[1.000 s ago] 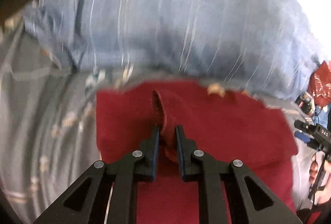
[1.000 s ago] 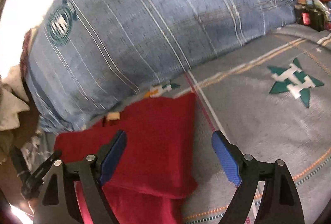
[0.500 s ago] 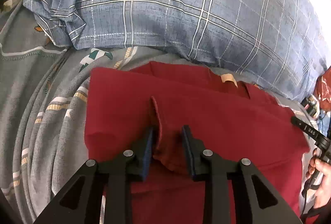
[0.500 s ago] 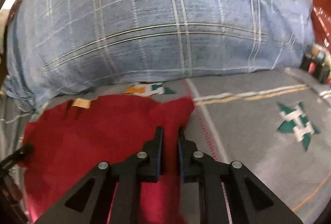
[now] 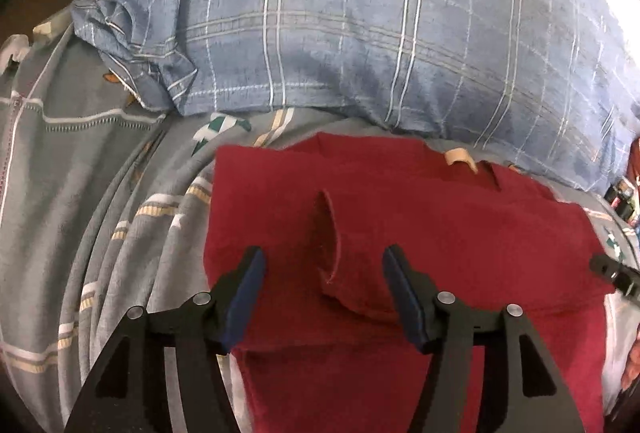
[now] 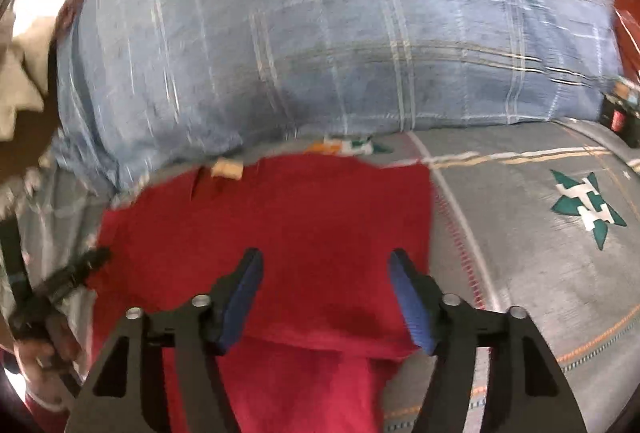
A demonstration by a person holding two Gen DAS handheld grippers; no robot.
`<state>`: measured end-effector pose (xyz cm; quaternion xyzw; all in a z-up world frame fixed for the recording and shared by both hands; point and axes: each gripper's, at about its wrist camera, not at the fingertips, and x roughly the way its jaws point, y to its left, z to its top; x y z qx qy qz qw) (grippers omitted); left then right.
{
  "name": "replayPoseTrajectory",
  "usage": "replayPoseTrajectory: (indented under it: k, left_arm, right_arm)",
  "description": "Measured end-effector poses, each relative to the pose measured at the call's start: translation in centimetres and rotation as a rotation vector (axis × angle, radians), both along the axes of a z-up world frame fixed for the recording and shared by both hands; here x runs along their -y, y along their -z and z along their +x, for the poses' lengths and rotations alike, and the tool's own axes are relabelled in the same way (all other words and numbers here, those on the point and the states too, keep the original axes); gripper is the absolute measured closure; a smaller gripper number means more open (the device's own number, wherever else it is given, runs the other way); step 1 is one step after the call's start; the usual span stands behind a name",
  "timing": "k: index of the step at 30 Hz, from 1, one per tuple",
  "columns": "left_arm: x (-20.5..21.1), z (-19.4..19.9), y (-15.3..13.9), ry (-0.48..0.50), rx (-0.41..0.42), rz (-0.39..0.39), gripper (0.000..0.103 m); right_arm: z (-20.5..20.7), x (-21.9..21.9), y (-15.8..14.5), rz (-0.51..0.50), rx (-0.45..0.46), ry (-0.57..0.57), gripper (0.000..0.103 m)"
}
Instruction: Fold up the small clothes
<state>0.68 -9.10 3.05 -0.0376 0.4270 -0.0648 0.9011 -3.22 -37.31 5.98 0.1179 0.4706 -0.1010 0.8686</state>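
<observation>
A dark red garment (image 5: 400, 217) lies folded over on a grey bedspread, with a tan label (image 5: 460, 157) at its far edge. A raised pinch ridge of cloth (image 5: 330, 233) stands in its top layer. My left gripper (image 5: 324, 273) is open and empty, its fingers on either side of that ridge and apart from it. In the right wrist view the same garment (image 6: 288, 229) lies below my right gripper (image 6: 326, 277), which is open and empty over the garment's right part. The right wrist view is blurred.
A big blue plaid pillow (image 5: 380, 25) lies just behind the garment and also shows in the right wrist view (image 6: 340, 33). The grey bedspread (image 5: 80, 173) with green star motifs (image 6: 586, 207) stretches left and right. Small dark items (image 6: 618, 117) sit at the far right.
Both grippers have opened. The left one let go of the pinched fold of red cloth, which stays standing as a ridge. The right one was shut on the garment's edge half a second ago.
</observation>
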Motion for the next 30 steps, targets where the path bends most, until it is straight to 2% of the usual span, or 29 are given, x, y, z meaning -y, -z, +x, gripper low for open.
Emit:
replayPoseTrajectory:
  k: [1, 3, 8, 13, 19, 22, 28, 30]
  left_arm:
    - [0.1, 0.1, 0.1, 0.001, -0.003, 0.007, 0.042]
    - [0.5, 0.4, 0.3, 0.005, -0.003, 0.026, 0.042]
    - [1.1, 1.0, 0.7, 0.005, -0.007, 0.058, 0.039]
    - [1.4, 0.9, 0.8, 0.011, -0.001, 0.077, 0.035]
    - [2.0, 1.1, 1.3, 0.021, 0.008, 0.113, 0.029]
    - [2.3, 1.2, 1.4, 0.02, 0.013, 0.123, 0.027]
    - [2.3, 1.4, 1.6, 0.024, 0.015, 0.125, 0.025]
    - [2.4, 1.5, 1.7, 0.025, 0.017, 0.128, 0.025]
  right_arm:
    - [0.3, -0.6, 0.9, -0.038, -0.042, -0.016, 0.073]
    - [0.4, -1.2, 2.2, -0.076, -0.09, -0.032, 0.074]
    - [-0.4, -1.0, 3.2, -0.084, -0.07, -0.015, 0.074]
    - [-1.2, -1.0, 2.6, -0.011, -0.023, -0.015, 0.066]
    - [-0.6, -0.7, 1.8, 0.071, 0.09, 0.0, 0.059]
    - [0.9, -0.4, 2.5, 0.111, 0.09, 0.015, 0.059]
    - [3.3, -0.9, 4.5, 0.016, 0.054, -0.004, 0.054]
    - [3.2, -0.9, 4.7, -0.006, 0.067, -0.018, 0.053]
